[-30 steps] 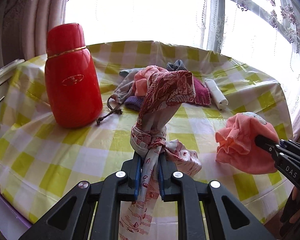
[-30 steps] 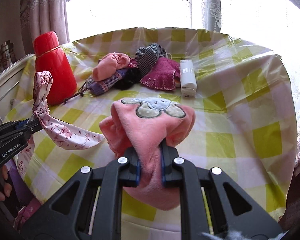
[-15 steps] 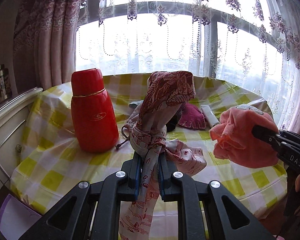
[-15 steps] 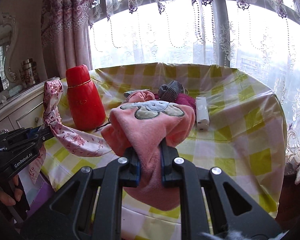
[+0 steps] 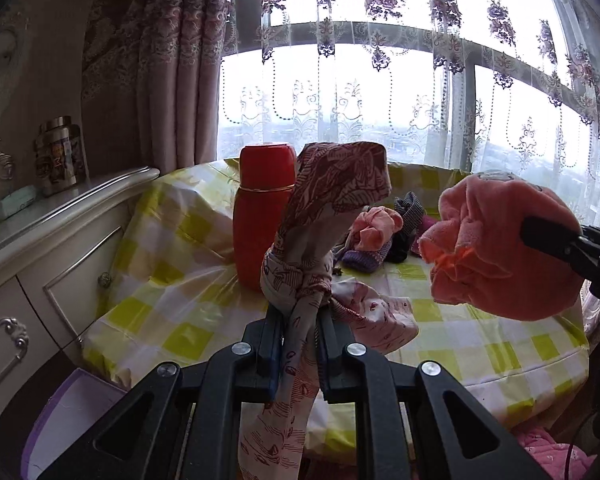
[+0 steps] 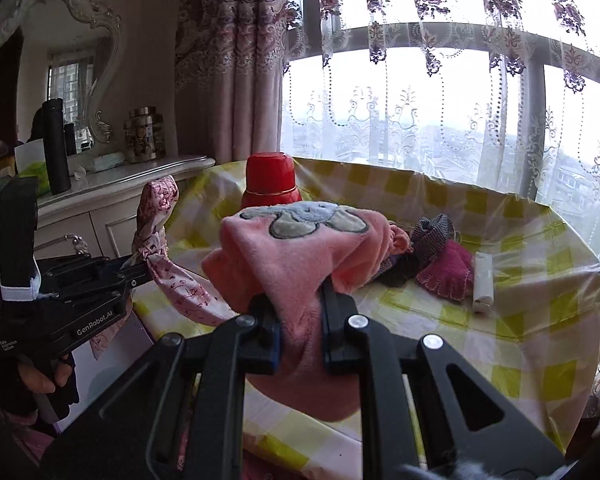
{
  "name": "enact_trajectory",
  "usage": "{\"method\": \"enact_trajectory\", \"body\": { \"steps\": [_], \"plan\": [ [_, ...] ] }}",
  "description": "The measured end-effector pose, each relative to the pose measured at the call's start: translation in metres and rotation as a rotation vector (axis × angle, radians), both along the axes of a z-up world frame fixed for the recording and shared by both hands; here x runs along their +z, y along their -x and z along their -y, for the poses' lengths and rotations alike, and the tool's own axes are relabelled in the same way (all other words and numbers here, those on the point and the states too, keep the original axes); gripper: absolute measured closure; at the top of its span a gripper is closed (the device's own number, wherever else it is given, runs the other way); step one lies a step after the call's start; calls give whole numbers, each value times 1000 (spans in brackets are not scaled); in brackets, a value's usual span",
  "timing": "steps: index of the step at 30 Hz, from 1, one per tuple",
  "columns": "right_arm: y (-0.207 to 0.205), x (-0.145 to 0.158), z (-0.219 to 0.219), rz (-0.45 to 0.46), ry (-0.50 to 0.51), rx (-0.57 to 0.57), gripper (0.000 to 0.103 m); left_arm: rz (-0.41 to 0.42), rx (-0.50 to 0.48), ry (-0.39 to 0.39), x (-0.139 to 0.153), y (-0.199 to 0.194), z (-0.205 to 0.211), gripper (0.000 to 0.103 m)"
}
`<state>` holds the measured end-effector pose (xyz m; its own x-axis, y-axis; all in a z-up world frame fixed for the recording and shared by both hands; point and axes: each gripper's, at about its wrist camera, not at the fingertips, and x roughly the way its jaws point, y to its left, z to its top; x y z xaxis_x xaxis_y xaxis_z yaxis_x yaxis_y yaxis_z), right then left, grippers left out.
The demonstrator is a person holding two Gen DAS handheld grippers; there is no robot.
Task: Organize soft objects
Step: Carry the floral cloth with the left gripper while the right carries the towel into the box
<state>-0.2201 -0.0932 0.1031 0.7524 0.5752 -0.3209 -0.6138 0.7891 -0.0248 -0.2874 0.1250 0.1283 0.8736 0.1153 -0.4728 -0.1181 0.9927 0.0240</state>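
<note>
My left gripper [image 5: 298, 320] is shut on a knotted pink patterned scarf [image 5: 332, 200], held up in front of the table; it also shows in the right wrist view [image 6: 156, 216]. My right gripper [image 6: 300, 300] is shut on a pink fleece cloth with a grey flower patch [image 6: 300, 248], held off the table edge; it shows at the right of the left wrist view [image 5: 504, 248]. A pile of soft things [image 6: 424, 256] lies on the yellow checked table [image 6: 540, 320]: a pink sock [image 5: 376, 228], a checked cloth, a magenta glove [image 6: 448, 272].
A red thermos [image 5: 260, 216] stands on the table's left side. A white roll [image 6: 482, 280] lies right of the pile. A white dresser [image 5: 40, 264] stands to the left. A purple box [image 5: 72, 412] sits low at the left. Curtains and window lie behind.
Both grippers have pulled back and away from the table with their cloths still held. The table now looks farther and lower in both views.
</note>
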Motion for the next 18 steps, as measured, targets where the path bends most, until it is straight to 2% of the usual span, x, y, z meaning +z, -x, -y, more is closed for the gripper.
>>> {"method": "enact_trajectory", "body": {
  "steps": [8, 18],
  "plan": [
    [13, -5, -58, -16, 85, 167, 86, -119, 145, 80, -25, 35, -65, 86],
    [49, -21, -134, -5, 230, 378, 86, -184, 324, 152, -50, 78, -127, 86]
  ]
}}
